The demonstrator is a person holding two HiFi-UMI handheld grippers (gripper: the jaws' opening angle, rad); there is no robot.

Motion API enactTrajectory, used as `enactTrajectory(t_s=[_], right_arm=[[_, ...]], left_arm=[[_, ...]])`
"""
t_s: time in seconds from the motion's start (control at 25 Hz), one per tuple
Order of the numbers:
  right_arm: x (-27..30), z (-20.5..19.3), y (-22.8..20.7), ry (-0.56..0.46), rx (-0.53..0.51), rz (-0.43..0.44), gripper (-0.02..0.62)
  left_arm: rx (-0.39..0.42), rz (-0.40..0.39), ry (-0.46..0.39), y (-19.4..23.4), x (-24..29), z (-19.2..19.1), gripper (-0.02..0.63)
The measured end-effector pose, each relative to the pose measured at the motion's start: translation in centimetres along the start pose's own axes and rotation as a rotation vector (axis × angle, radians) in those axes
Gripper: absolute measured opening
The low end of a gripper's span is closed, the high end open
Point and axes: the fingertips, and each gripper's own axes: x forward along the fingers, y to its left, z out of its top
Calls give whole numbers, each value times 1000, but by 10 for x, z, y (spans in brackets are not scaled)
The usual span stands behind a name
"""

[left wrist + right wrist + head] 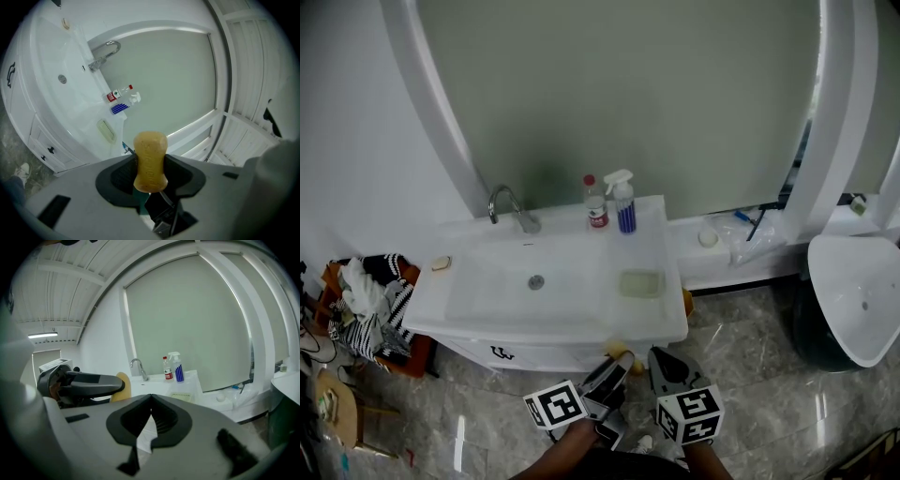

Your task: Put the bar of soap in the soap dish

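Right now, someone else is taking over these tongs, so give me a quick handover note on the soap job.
Left tongs: shut on the bar of soap, held short of the vanity.
Right tongs: shut, empty, beside the left.
Soap dish: empty, on the vanity top, right of the basin.
Done: soap is in the grip.
Left: carry it to the dish and release.

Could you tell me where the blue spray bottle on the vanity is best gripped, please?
I'd grip the spray bottle across its blue body, below the trigger head, coming from the front right: it stands upright, and the red-labelled bottle crowds its left.
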Motion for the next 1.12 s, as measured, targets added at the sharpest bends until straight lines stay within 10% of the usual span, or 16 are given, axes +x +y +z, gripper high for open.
enactTrajectory(t_s=[1.12], right_arm=[[88, 25, -46, 18, -7, -67, 11]], left_arm=[[-13, -27, 104, 47, 80, 61, 183]])
